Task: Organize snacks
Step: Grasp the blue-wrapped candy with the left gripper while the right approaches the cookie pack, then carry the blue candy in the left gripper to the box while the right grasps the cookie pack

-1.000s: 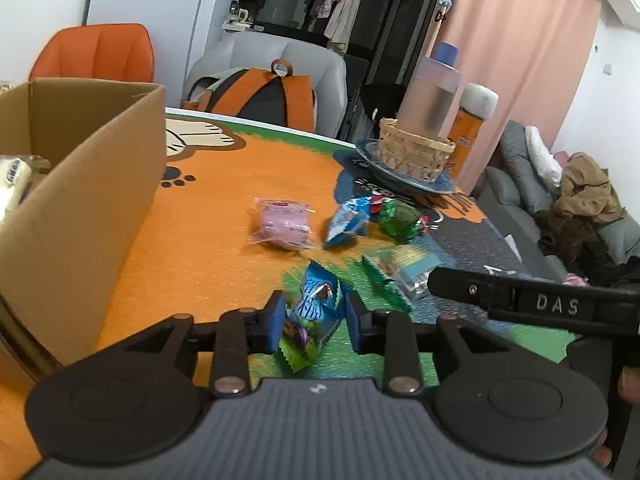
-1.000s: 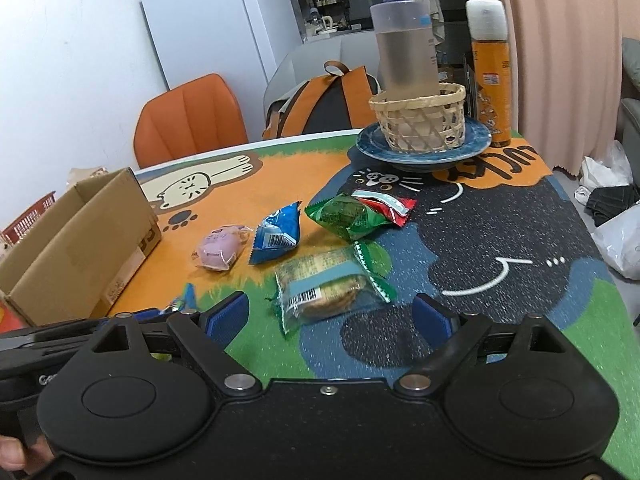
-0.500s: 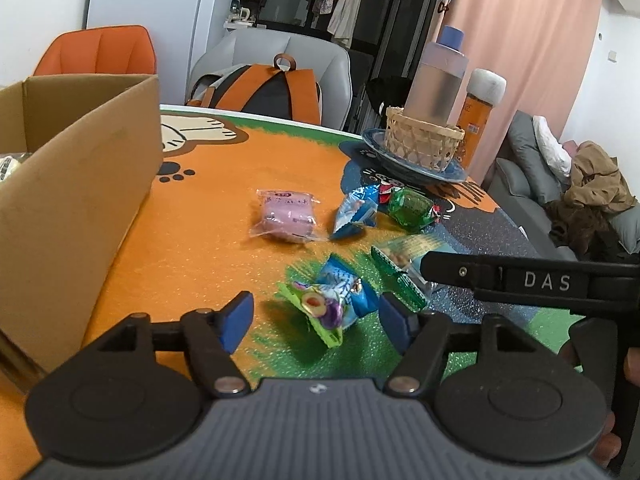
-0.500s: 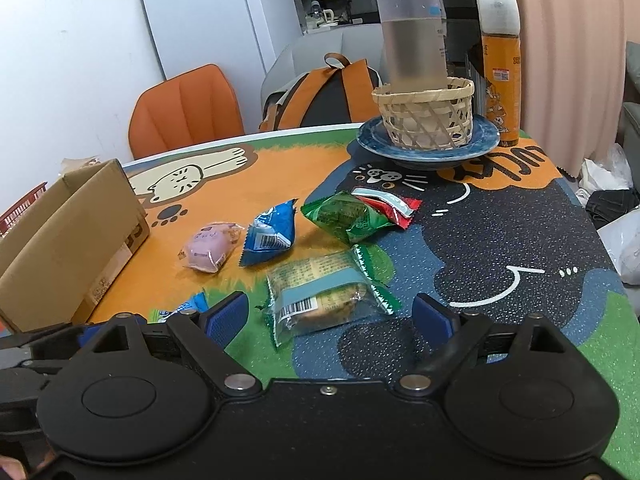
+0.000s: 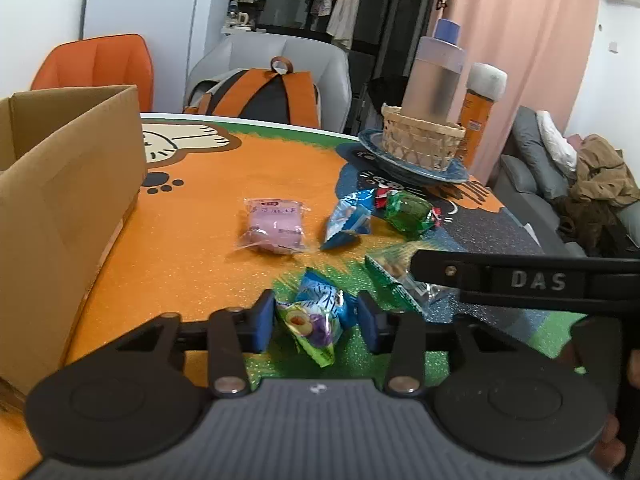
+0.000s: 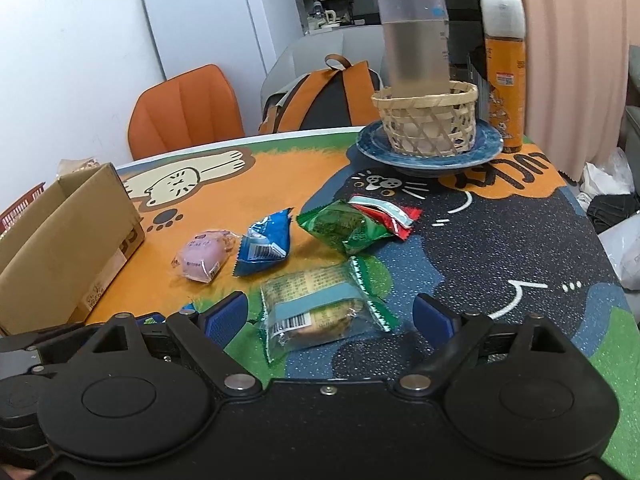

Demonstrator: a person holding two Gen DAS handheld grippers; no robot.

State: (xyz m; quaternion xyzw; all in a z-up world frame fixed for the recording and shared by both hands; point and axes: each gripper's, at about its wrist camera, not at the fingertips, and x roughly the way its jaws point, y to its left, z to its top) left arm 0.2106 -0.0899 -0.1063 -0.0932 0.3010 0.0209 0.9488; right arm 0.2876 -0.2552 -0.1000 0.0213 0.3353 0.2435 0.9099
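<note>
From the left wrist we see our left gripper [image 5: 316, 322], jaws just closing, clamped on a blue-green snack packet [image 5: 316, 318] on the table mat [image 5: 180, 248], with the right gripper's black bar crossing four more packets beyond and an open cardboard box [image 5: 68, 200] at left. From the right wrist, our right gripper [image 6: 330, 314] stands wide apart around the clear cookie packet [image 6: 316, 312], touching nothing; three packets lie behind it, and a woven basket [image 6: 428, 120] on a blue plate [image 6: 432, 156] holds one bottle.

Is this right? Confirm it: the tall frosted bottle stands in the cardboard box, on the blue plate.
Not quite. The right wrist view shows the tall frosted bottle standing in a woven basket, not in the cardboard box, which sits apart at the table's left. The basket does rest on the blue plate.
</note>
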